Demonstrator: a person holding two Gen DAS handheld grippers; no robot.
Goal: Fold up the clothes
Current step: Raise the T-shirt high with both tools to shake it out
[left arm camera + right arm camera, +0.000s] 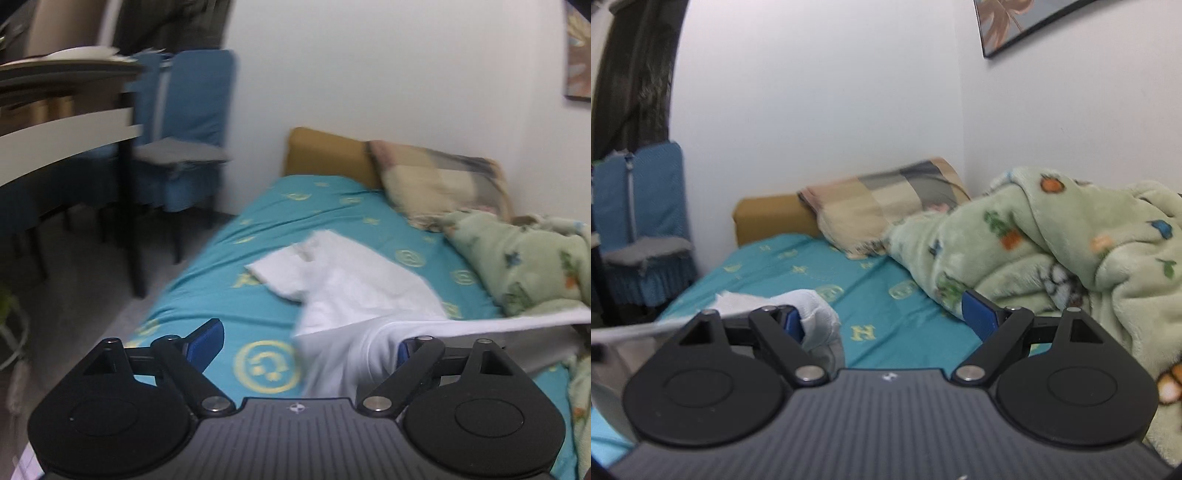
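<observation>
A white garment (pixel 351 284) lies partly spread on the teal bed sheet (pixel 229 295), one sleeve pointing left. Its near edge is lifted and stretches to the right in front of my left gripper (pixel 306 347). That gripper is open, and the cloth drapes against the right blue pad (pixel 402 350) while the left one stands free. In the right wrist view a bunched white part of the garment (pixel 816 314) rests beside the left finger of my right gripper (pixel 886 319). Its jaws stand wide open over the sheet (pixel 886 295) with nothing pinched between them.
A crumpled green fleece blanket (pixel 1052 258) fills the right side of the bed, with a patterned pillow (pixel 879 206) and a mustard headboard (pixel 325 151) at the far end. Blue-covered chairs (pixel 192 122) and a dark table (pixel 66 74) stand left of the bed. White walls close off the back and right.
</observation>
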